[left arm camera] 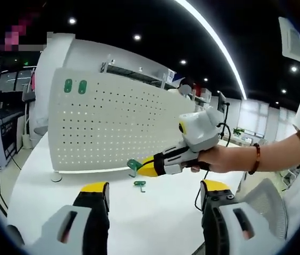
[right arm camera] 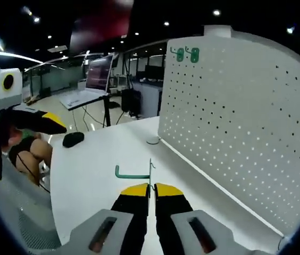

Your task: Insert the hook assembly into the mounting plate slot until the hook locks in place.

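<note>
Right gripper view: the right gripper [right arm camera: 150, 192] has its jaws pinched together on a green hook [right arm camera: 134, 172], whose arm juts sideways across them, away from the pegboard [right arm camera: 246, 127] standing near on the other side. In the left gripper view, the left gripper [left arm camera: 155, 190] is spread wide and empty; a second hook [left arm camera: 140, 184] lies on the table [left arm camera: 54, 196] beyond. The right is nearer the board's holes
</note>
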A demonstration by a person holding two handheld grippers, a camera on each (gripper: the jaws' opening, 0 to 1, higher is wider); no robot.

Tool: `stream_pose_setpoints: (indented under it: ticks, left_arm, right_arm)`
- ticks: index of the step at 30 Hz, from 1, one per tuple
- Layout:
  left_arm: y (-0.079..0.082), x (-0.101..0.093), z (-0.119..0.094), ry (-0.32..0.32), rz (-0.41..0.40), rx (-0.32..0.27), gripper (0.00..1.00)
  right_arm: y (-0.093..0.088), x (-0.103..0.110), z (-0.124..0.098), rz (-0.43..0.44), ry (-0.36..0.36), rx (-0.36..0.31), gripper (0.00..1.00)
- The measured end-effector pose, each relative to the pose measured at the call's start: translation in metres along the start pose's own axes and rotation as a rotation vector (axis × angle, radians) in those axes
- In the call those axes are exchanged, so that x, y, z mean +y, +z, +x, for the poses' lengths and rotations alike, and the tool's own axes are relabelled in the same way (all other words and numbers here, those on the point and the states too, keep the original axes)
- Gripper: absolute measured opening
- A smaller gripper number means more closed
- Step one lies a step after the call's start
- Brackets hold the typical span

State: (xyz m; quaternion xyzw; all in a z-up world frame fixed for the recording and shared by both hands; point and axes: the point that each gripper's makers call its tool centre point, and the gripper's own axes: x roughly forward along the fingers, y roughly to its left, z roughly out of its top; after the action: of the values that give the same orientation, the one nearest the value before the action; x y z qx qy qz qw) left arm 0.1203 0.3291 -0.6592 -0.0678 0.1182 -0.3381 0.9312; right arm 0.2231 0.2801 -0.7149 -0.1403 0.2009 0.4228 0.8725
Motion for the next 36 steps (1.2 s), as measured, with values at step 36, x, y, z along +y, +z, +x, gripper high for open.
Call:
stream_pose_setpoints:
  ticks: [36]
  left_arm:
    - [0.016,-0.014,0.006,-0.029,-0.207,-0.070,0.53]
  right_arm:
    - [0.039,0.040,-0.049,0.038,0.023,-0.251,0.03]
